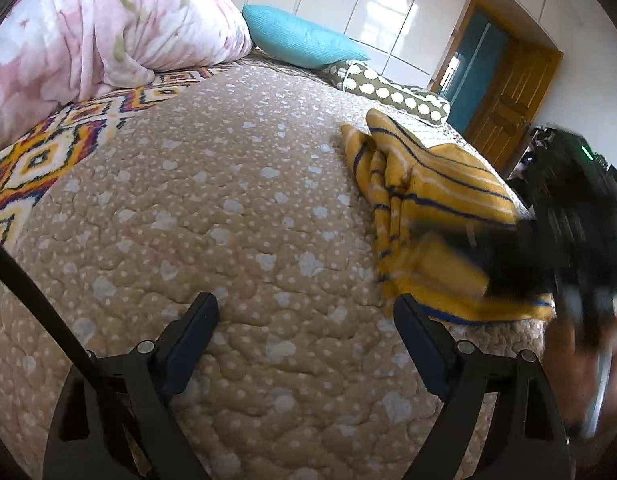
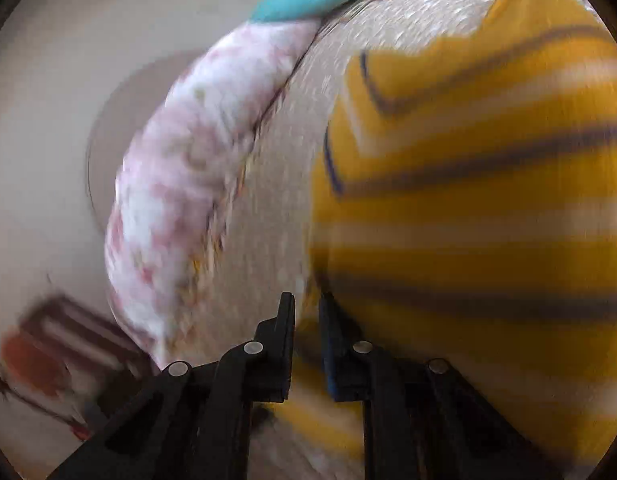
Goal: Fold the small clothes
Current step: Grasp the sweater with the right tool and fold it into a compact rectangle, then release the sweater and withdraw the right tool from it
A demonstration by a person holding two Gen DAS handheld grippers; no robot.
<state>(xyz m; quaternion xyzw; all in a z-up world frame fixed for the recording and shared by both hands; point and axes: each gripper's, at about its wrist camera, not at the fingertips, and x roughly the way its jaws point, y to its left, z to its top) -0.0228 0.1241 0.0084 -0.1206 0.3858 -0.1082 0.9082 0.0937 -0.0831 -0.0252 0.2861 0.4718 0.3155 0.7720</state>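
A yellow garment with navy and white stripes (image 1: 432, 196) lies bunched on the beige quilted bed (image 1: 236, 208) at the right. My left gripper (image 1: 306, 320) is open and empty, low over the quilt, to the left of the garment. My right gripper (image 2: 307, 320) is nearly shut on an edge of the yellow striped garment (image 2: 468, 208); cloth shows between its fingers. The right wrist view is motion-blurred. In the left wrist view the right gripper (image 1: 520, 264) shows as a dark blur at the garment's near right corner.
A pink floral duvet (image 1: 100, 36) is heaped at the bed's far left, over a patterned orange blanket (image 1: 48, 148). A turquoise pillow (image 1: 300, 38) and a dotted olive cushion (image 1: 392, 92) lie at the far end. A wooden door (image 1: 508, 96) stands beyond the bed.
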